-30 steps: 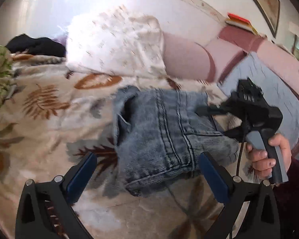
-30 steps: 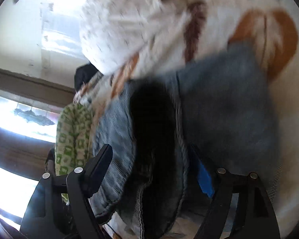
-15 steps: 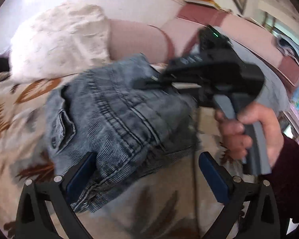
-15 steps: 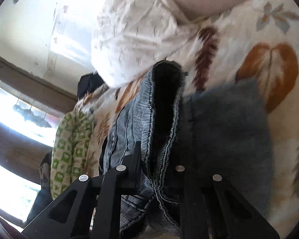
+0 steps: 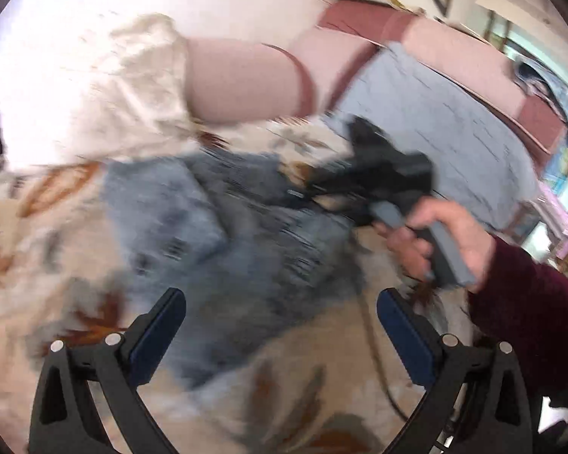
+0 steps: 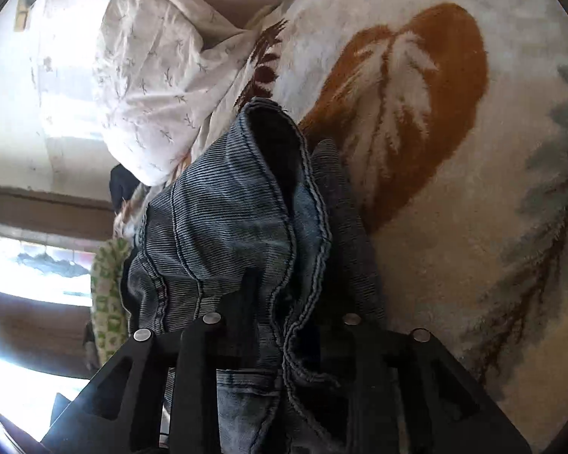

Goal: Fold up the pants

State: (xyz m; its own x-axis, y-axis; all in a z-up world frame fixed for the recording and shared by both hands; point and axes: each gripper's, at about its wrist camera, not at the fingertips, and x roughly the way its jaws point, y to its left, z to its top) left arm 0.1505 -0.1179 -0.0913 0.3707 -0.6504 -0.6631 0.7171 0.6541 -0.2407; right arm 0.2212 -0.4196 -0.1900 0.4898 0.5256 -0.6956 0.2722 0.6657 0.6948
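The blue denim pants (image 5: 216, 234) lie bunched on the leaf-patterned blanket (image 5: 56, 265), blurred by motion. My left gripper (image 5: 280, 299) hovers open just short of their near edge, with nothing pressed between its blue pads. My right gripper (image 5: 299, 189), held by a hand (image 5: 454, 242) in a dark red sleeve, reaches in from the right. In the right wrist view the pants' folded hem and seams (image 6: 223, 208) fill the gap of the right gripper (image 6: 280, 302). Its jaws are opening slightly but still clamp the denim.
A white patterned pillow (image 5: 94, 87) and a pink bolster (image 5: 246, 79) lie behind the pants. A grey-blue sheet (image 5: 454, 132) covers the right side. A green-patterned cloth (image 6: 106, 276) lies beyond the pants, by a window. The blanket (image 6: 435, 151) spreads to the right.
The right gripper went from wide open around the pants to clamped on their edge, then widened a little. The pants have shifted and lie flatter. The left gripper stayed open and swung sideways.
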